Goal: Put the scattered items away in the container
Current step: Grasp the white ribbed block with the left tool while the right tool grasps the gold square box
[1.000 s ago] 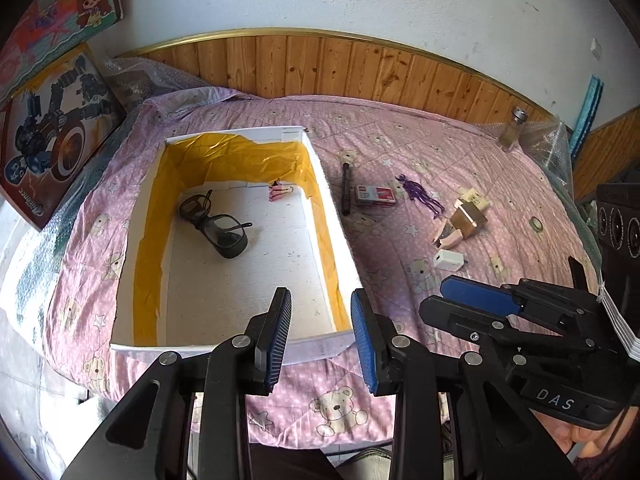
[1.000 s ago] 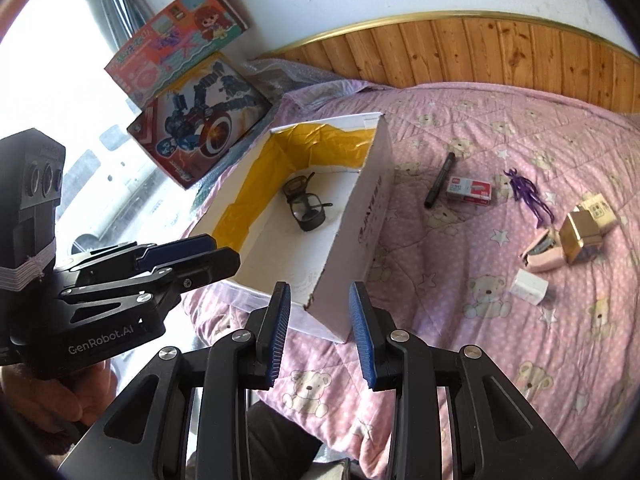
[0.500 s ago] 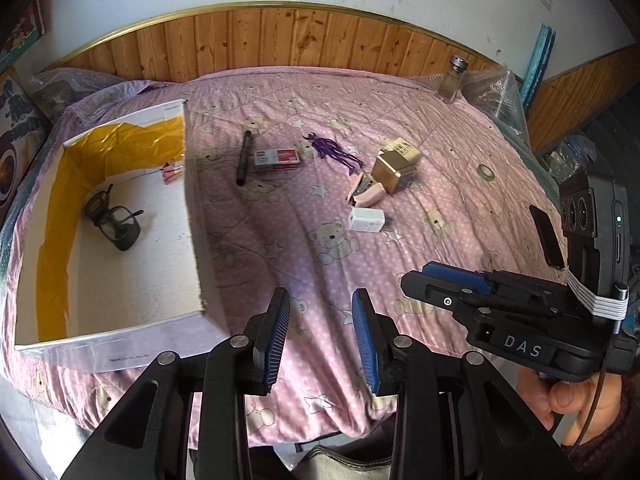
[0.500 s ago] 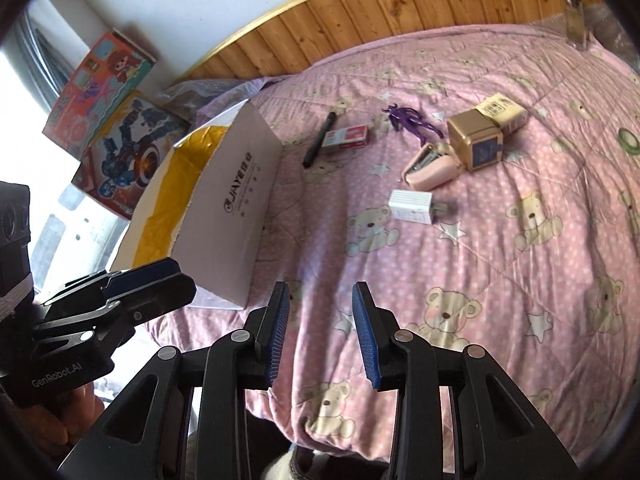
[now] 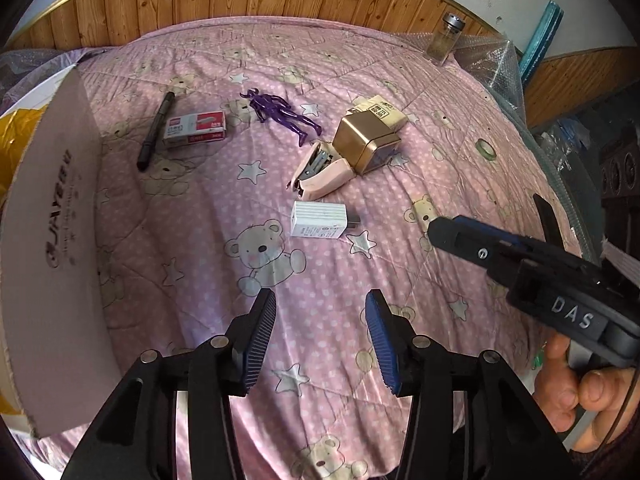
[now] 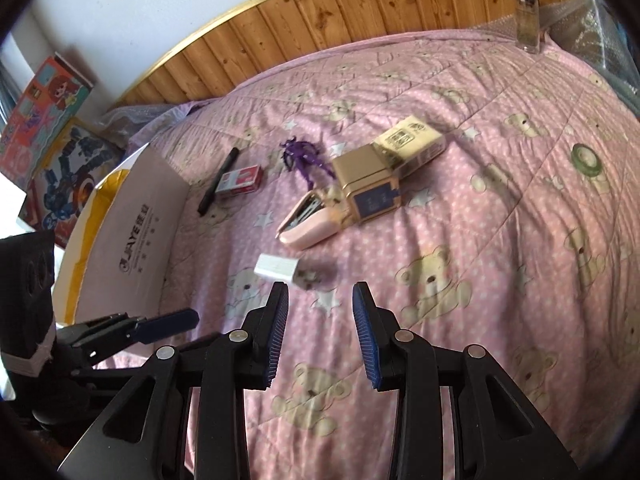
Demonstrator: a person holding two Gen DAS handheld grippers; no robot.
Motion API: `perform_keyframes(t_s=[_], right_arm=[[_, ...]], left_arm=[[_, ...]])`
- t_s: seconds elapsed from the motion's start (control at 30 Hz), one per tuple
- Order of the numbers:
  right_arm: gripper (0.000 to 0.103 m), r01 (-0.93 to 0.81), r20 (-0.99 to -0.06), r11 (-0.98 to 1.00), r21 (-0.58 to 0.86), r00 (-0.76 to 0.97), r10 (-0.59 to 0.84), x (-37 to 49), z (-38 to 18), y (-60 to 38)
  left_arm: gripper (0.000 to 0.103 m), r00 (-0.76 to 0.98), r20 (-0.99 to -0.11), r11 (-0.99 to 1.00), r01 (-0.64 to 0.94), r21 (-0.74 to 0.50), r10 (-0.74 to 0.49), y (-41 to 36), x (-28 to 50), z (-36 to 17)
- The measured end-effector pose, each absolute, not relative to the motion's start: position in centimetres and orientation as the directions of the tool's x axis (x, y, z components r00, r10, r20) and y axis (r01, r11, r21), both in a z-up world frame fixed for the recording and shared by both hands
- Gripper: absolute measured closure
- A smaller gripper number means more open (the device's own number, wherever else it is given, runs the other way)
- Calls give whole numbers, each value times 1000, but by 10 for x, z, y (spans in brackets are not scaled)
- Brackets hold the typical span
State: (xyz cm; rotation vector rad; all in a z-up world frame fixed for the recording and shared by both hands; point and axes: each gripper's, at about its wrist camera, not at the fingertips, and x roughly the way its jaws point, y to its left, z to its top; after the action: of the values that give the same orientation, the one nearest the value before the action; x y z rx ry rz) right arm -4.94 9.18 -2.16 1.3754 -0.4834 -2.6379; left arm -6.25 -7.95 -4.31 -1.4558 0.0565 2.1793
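Observation:
My left gripper hovers open and empty over the pink quilt, its jaws pointing at a white charger. Beyond it lie a pink stapler, a gold box, a purple figure, a staple box and a black pen. The white container stands at the left, its outer wall facing me. My right gripper is also open and empty, just short of the charger, with the stapler and gold box behind it. The container sits to its left.
A tape roll lies on the quilt at the right. A glass jar stands at the far edge by the wooden panelling. Toy boxes lean at the left wall. Bubble wrap lines the right edge.
Both views have swung from the container to the scattered items on the right and dropped closer to the quilt. The left jaws have spread wider.

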Motion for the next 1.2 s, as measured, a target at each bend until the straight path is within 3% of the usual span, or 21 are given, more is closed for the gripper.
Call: perform_keyframes(t_s=[0.17, 0.33, 0.63, 0.7, 0.93, 1.2], right_arm=[[51, -50, -782, -951, 306, -582, -222, -91, -26, 110], [46, -18, -810, -967, 255, -551, -203, -131, -42, 112], [50, 32, -812, -960, 278, -527, -252, -166, -62, 114], [50, 29, -806, -954, 297, -529, -267, -166, -62, 114], [48, 46, -798, -952, 303, -535, -279, -167, -61, 105], [50, 39, -802, -950, 310, -527, -283, -177, -64, 107]], left_arm=[[55, -278, -884, -874, -424, -237, 375, -59, -91, -70], [53, -271, -881, -881, -390, -268, 388, -52, -117, -89], [53, -294, -845, -861, -397, -318, 448, -46, -135, -97], [63, -296, -834, -851, -409, -330, 466, -45, -136, -95], [64, -317, -816, -831, -459, -314, 483, -35, -126, -92], [65, -326, -851, -864, -438, -250, 411, -36, -130, -89]])
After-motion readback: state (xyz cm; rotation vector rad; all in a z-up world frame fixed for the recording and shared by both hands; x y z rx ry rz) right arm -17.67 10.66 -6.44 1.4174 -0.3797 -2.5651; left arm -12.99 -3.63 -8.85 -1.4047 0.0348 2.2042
